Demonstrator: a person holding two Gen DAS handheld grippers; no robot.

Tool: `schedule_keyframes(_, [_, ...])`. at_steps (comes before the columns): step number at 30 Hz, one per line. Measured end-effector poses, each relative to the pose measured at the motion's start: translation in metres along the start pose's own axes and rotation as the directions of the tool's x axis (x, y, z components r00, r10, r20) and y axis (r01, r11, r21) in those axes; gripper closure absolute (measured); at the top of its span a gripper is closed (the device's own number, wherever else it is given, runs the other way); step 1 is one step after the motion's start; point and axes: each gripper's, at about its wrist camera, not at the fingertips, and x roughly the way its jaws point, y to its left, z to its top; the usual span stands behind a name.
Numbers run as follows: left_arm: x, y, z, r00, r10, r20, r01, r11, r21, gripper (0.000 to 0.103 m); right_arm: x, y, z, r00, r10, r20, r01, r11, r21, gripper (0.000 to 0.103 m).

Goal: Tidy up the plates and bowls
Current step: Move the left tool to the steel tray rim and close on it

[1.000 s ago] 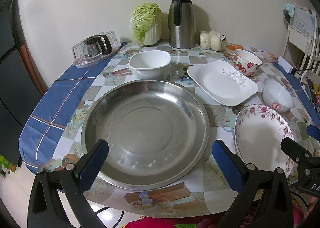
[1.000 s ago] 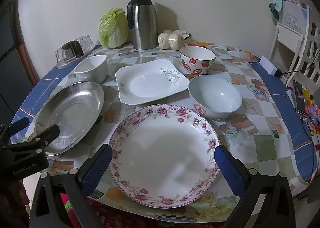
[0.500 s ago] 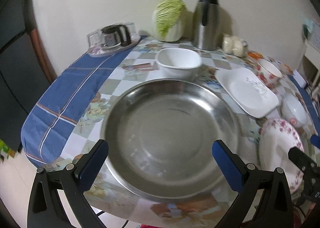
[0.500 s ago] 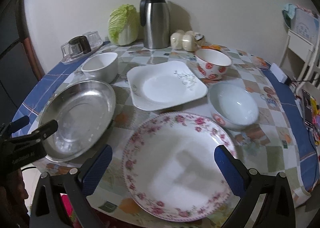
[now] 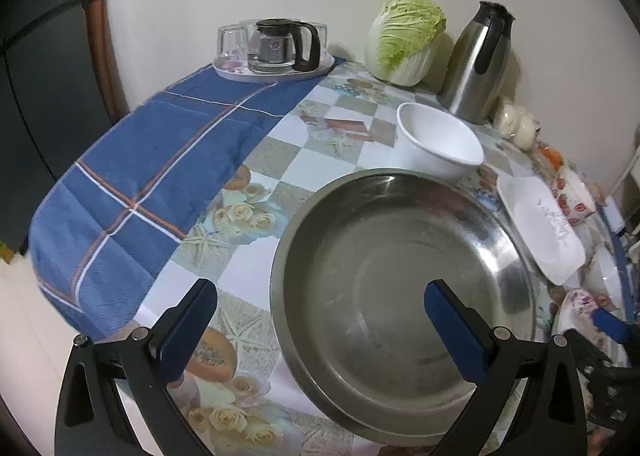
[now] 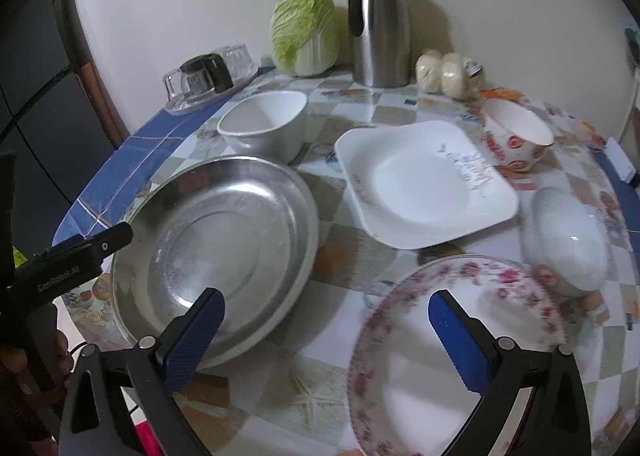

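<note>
A large steel plate (image 5: pixel 400 280) lies at the table's near edge; it also shows in the right wrist view (image 6: pixel 216 252). My left gripper (image 5: pixel 320 320) is open and empty over its left rim. My right gripper (image 6: pixel 326 320) is open and empty, between the steel plate and a floral plate (image 6: pixel 452 360). A white square plate (image 6: pixel 424 192), a white bowl (image 6: pixel 264 128), a pale blue bowl (image 6: pixel 568 240) and a strawberry bowl (image 6: pixel 516 136) stand farther back.
A cabbage (image 6: pixel 308 32), a steel thermos (image 6: pixel 378 24) and buns (image 6: pixel 442 72) stand by the wall. A tray with a glass pot and cups (image 5: pixel 276 52) sits at the back left on a blue cloth (image 5: pixel 152 176).
Both grippers have swung to the left. The steel plate now sits to the right in the left wrist view, and the floral plate has slid to the lower right in the right wrist view.
</note>
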Motion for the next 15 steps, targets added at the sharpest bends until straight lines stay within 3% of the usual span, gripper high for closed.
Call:
schedule_keyframes(5, [0.006,0.003,0.003,0.998,0.068,0.016,-0.069,0.997,0.02,0.0,0.019,0.005,0.006,0.999,0.005,-0.039,-0.005,1.0,0.003,0.001])
schedule_keyframes(11, [0.022,0.011,0.003,0.998,0.054,-0.025,-0.054,0.999,0.0,0.0,0.037,0.006,0.009,0.997,0.019,-0.08,-0.018,1.0,0.015,0.017])
schedule_keyframes(13, [0.025,0.01,0.002,0.997,0.061,-0.037,-0.06,0.998,0.011,0.005,0.041,0.007,0.009,0.996,0.023,-0.088,-0.023,1.0,0.01,0.025])
schedule_keyframes(15, [0.03,0.008,0.001,0.996,0.066,-0.052,-0.065,0.998,0.027,0.019,0.045,0.008,0.008,0.995,0.03,-0.097,-0.03,1.0,0.008,0.033])
